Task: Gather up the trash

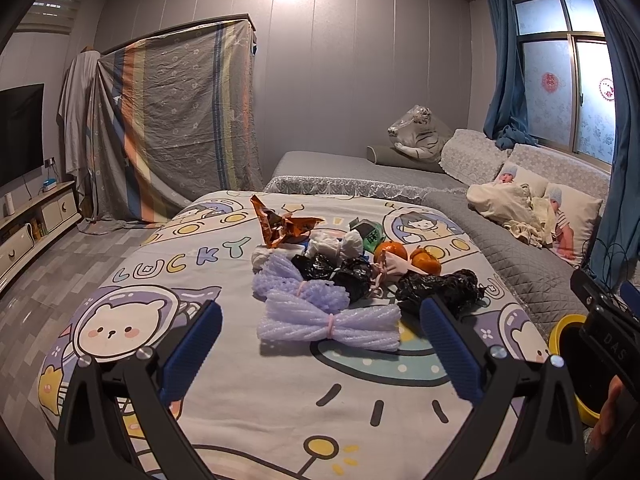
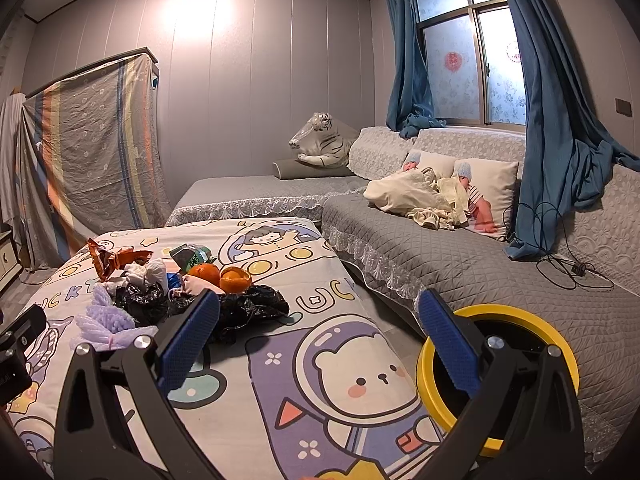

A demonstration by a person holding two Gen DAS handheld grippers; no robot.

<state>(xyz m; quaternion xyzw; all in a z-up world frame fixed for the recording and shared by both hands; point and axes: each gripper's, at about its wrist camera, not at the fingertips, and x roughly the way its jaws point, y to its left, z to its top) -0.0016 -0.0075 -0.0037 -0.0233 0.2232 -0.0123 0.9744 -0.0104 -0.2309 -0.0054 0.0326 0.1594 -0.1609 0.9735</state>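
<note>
Lilac foam netting (image 1: 330, 322) lies crosswise on our cartoon sheet (image 1: 248, 392), long axis left-right.
Both our tongs, left gripper (image 1: 320, 354) and right gripper (image 2: 318, 338), gape wide and hold nothing; only our right view shows the whole yellow-rimmed bin (image 2: 560, 344) beside the sofa (image 2: 500, 264).

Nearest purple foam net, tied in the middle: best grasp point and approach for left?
Grip the foam net at its pinched waist, where the pink band cinches it narrow. Bring the open left hand-held gripper straight forward and down, one finger on each side of the waist; the flared ends are wider and squashy.
</note>
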